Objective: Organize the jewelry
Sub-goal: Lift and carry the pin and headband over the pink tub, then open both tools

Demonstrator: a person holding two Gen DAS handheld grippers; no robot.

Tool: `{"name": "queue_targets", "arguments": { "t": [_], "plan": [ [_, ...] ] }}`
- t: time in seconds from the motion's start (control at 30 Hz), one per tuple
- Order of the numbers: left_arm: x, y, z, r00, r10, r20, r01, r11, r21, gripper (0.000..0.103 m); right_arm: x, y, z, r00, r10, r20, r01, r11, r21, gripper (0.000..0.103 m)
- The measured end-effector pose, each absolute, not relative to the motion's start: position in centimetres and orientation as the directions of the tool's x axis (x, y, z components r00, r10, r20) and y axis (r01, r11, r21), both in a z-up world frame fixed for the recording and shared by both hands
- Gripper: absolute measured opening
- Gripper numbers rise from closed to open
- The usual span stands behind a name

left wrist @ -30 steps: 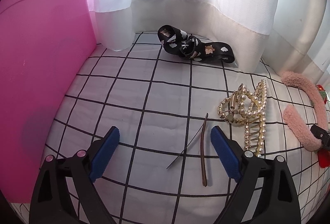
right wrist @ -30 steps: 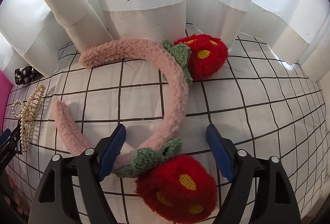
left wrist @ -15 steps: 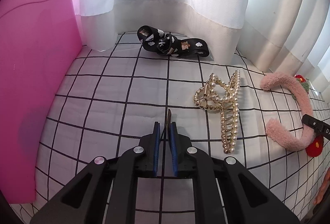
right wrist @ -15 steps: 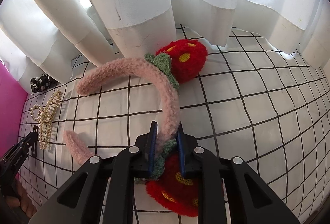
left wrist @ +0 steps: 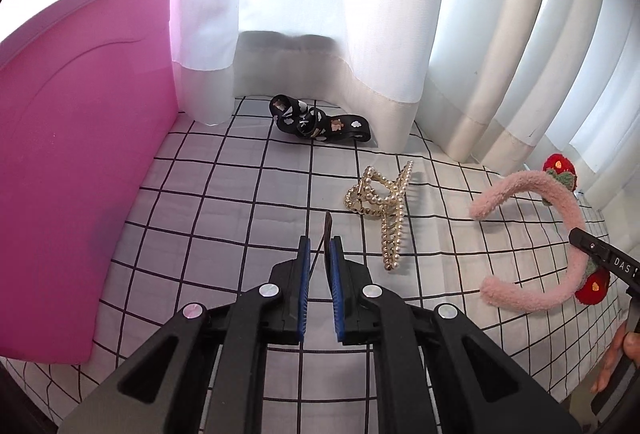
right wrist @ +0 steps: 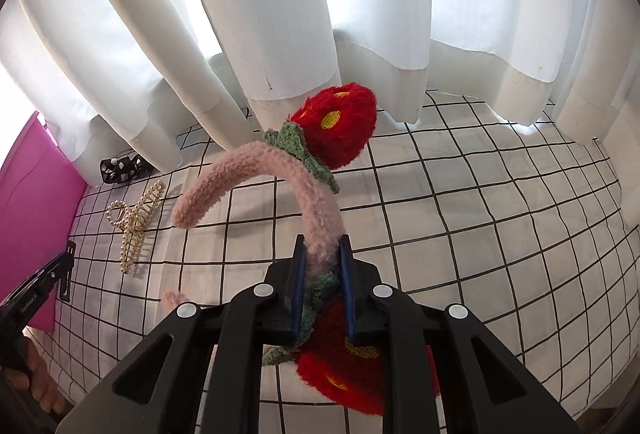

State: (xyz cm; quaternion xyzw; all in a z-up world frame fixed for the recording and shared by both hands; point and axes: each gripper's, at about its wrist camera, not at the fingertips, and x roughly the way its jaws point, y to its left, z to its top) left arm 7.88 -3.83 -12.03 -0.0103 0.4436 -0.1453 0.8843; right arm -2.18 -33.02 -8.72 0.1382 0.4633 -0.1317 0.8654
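Note:
My left gripper point(left wrist: 319, 246) is shut on a thin brown hair pin point(left wrist: 327, 225), whose tip sticks out ahead of the fingers, held above the checked cloth. My right gripper point(right wrist: 322, 254) is shut on the pink fuzzy headband point(right wrist: 256, 170) with red strawberry pompoms point(right wrist: 340, 130), lifted off the cloth; it also shows in the left wrist view point(left wrist: 560, 202). A pearl claw clip point(left wrist: 384, 202) lies on the cloth right of the left gripper. A black patterned hair bow point(left wrist: 316, 124) lies by the curtain.
A pink box point(left wrist: 72, 154) stands at the left edge of the checked cloth point(left wrist: 224, 202). White curtains point(left wrist: 320, 14) hang along the back. The right gripper's body point(left wrist: 600, 258) shows at the right of the left wrist view.
Both grippers closed from open: the left on the hair pin, the right on the headband. Both have since lifted their items off the cloth.

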Motion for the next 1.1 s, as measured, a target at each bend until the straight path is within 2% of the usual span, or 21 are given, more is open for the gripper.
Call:
{"name": "queue_targets", "arguments": {
  "t": [0.27, 0.63, 1.1],
  "plan": [
    [6.0, -3.4, -8.3, 0.593, -0.293, -0.750, 0.279, 0.948, -0.150, 0.010, -3.6, -32.3, -5.6, 0.584, -0.121, -0.802, 0.335, 0.937, 0.102, 0.015],
    [4.2, -1.0, -1.3, 0.675, -0.335, -0.657, 0.299, 0.939, -0.171, 0.010, -4.6, -28.1, 2.0, 0.699, -0.099, -0.709, 0.233, 0.968, 0.094, 0.015],
    [4.1, 8.3, 6.4, 0.813, -0.217, -0.541, 0.165, 0.976, -0.143, 0.010, 1.4, -17.6, 7.9, 0.801, 0.095, -0.591, -0.033, 0.993, 0.115, 0.015]
  ]
}}
